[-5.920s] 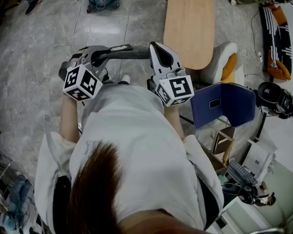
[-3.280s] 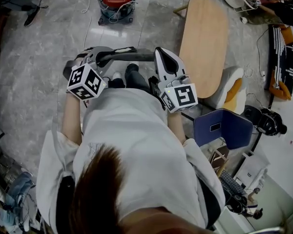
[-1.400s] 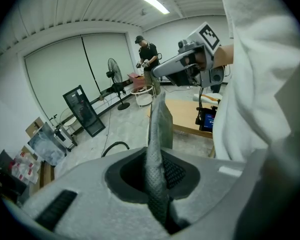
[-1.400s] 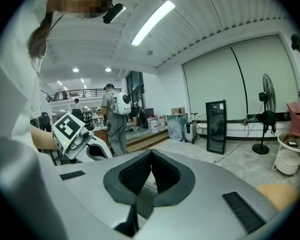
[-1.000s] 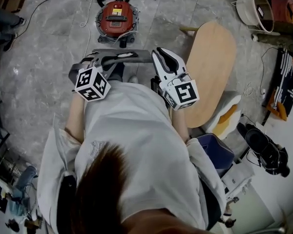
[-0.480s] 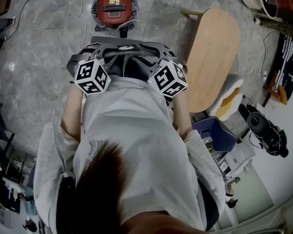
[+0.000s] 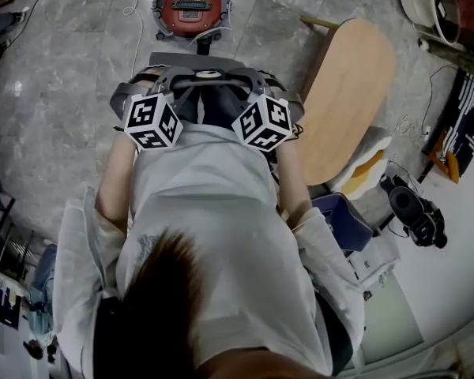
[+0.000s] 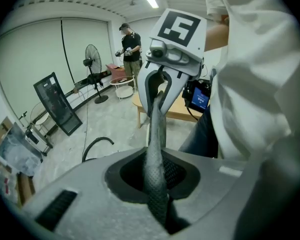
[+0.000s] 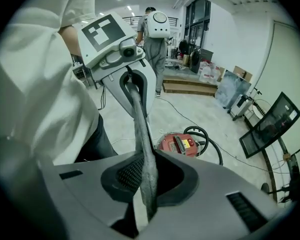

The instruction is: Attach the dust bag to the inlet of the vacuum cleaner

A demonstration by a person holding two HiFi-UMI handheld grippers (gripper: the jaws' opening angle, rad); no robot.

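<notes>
Both grippers [image 8: 157,196] [image 9: 146,196] down-tilted on dust bag [image 8: 155,134]

Saw a red vacuum cleaner [image 7: 192,2] with a black hose [image 9: 210,137]. Saw it on a grey floor [image 7: 71,69] with pale, cloudy streaks. Saw a grey dust bag [image 8: 154,134] with a fine dotted weave. Saw a grey left gripper [image 8: 157,184], its cube [image 7: 152,121] all black and white squares. Saw a white shirt [image 7: 213,212], dark blue trousers [image 7: 217,109] and dark brown hair [image 7: 154,306]. Saw a light brown wooden table [image 7: 351,93], and an orange and white cushion [image 7: 369,168].
</notes>
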